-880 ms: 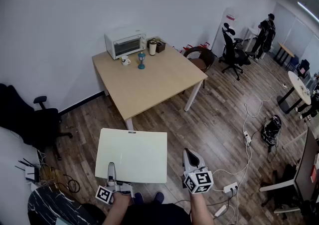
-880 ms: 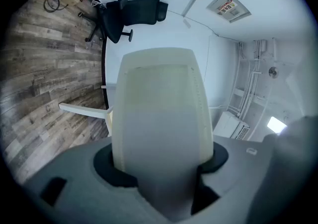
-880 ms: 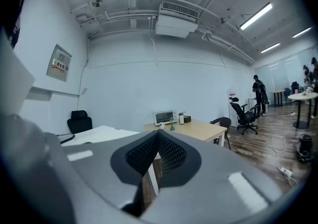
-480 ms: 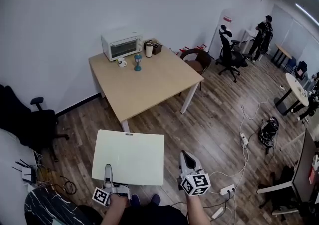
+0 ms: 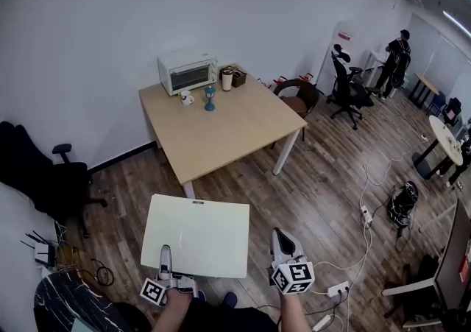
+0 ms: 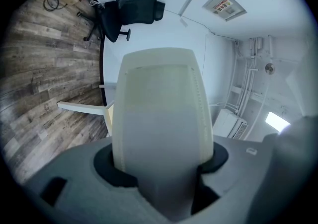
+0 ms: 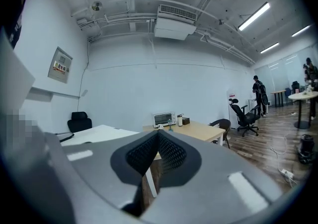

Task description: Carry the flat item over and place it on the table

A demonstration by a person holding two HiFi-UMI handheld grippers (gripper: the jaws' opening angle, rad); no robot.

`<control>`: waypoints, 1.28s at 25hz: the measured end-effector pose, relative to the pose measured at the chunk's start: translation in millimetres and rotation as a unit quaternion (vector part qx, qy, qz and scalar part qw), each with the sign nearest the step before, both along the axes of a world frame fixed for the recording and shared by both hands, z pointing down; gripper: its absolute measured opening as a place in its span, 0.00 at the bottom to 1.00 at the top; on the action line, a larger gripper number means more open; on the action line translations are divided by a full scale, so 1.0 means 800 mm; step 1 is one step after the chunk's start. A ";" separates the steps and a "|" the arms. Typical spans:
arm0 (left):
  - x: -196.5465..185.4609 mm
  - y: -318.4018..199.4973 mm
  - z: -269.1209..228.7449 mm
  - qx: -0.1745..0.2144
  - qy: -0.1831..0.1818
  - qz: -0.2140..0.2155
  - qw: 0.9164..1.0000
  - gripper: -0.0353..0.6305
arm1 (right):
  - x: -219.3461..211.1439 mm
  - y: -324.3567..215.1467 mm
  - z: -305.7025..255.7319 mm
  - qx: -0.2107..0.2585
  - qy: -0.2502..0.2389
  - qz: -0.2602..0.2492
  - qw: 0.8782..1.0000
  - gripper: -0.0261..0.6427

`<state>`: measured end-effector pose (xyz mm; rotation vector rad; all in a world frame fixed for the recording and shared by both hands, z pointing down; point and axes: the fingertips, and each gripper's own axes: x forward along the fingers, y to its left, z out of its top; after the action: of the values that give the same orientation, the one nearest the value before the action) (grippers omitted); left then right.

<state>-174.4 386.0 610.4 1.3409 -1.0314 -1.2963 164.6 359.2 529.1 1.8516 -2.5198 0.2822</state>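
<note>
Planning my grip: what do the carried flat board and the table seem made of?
Flat board: likely plastic or a coated panel; pale cream, smooth, matte, stays flat.
Table: light wood or laminate top, even tan; white legs, probably painted metal.

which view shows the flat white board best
Head view: the whole flat cream-white rectangular board shows, its near edge in the left gripper. Left gripper view shows a distorted strip; right gripper view, a sliver.

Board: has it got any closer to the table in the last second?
No. In the head view the board still ends at the near leg of the table, as before.
</note>
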 end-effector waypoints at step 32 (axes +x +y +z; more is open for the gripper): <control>0.030 -0.167 0.014 0.032 0.013 0.001 0.999 0.48 | 0.013 -0.166 -0.002 0.028 0.003 -0.016 0.999 0.05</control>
<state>-150.8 252.6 621.4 1.3683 -0.9778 -1.3513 175.2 226.5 527.8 1.8245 -2.5769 0.2073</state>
